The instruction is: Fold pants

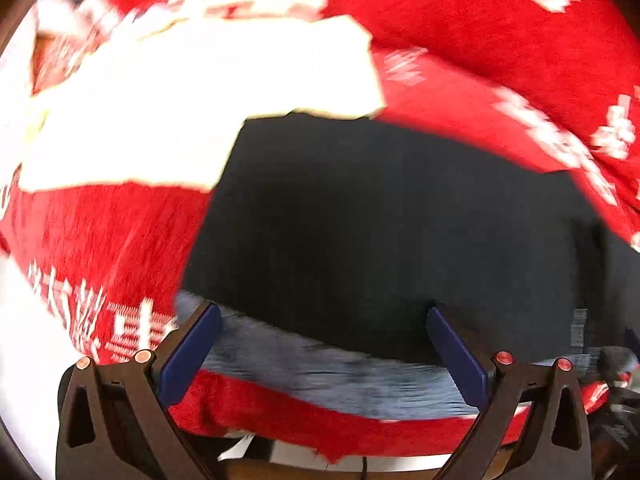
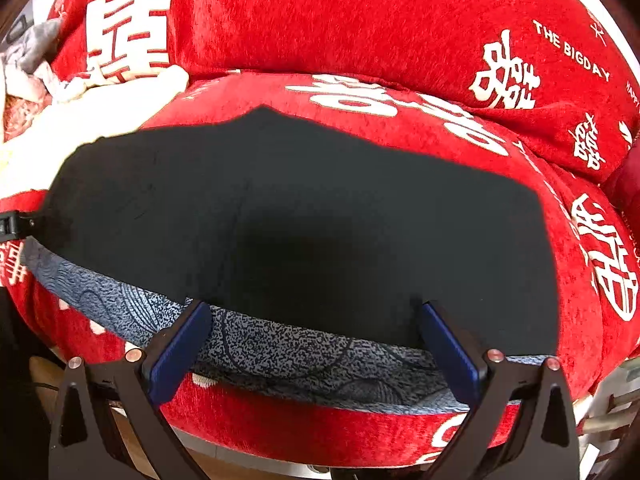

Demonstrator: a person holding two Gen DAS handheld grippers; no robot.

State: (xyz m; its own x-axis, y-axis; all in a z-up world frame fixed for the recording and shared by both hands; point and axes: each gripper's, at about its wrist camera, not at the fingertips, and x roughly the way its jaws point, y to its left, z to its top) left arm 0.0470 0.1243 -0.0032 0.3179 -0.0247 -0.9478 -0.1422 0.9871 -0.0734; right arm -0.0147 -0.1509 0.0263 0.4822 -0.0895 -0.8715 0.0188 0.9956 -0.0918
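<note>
Readable text only on the red blanket [image 2: 360, 28]: "THE BIGDAY" in white Latin capitals at upper right of the right wrist view, beside large white double-happiness "囍" characters repeated across the fabric. More small white lettering at the far right edge and top left starts with "HAPPY"; the rest is cut off or too small. In the left wrist view the same red blanket [image 1: 500, 40] shows white characters, but motion blur makes them unreadable. No numbers or brand labels legible anywhere else.
</note>
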